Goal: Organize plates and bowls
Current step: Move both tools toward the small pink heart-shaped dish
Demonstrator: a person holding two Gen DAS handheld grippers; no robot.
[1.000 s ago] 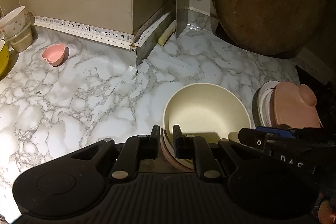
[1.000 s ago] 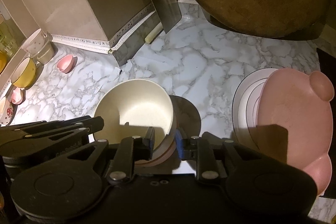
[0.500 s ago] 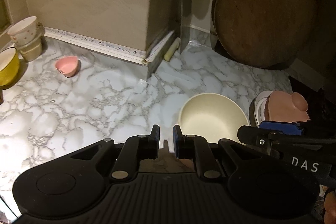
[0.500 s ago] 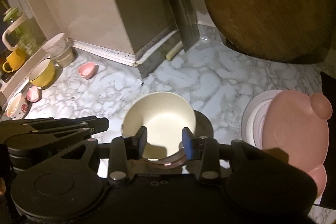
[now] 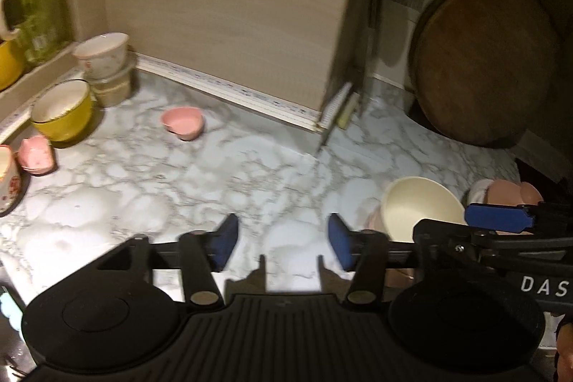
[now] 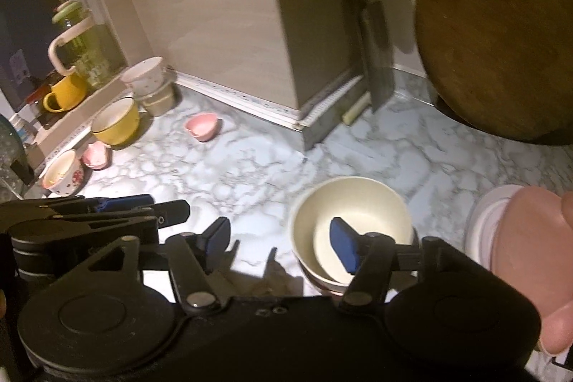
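Left gripper [image 5: 281, 246]: jaws opening, nothing between them, bare desk [image 5: 143, 203] below.
Right gripper [image 6: 283, 244]: jaws opening, empty; its right jaw overlaps the cream bowl [image 6: 352, 221] in view, contact not discernible.
Cream bowl: nested on a pink bowl, on the desk, off to the right of the left jaws.
Pink plate [image 6: 530, 238]: on white plates at far right.
Pink dish [image 5: 182, 122]: mid-desk, alone, well apart.
Yellow bowl [image 5: 62, 115], cups: far left by the wall.
Step, judged: stack set down, both grippers free. Next: reach for a loose dish, jaws wide.
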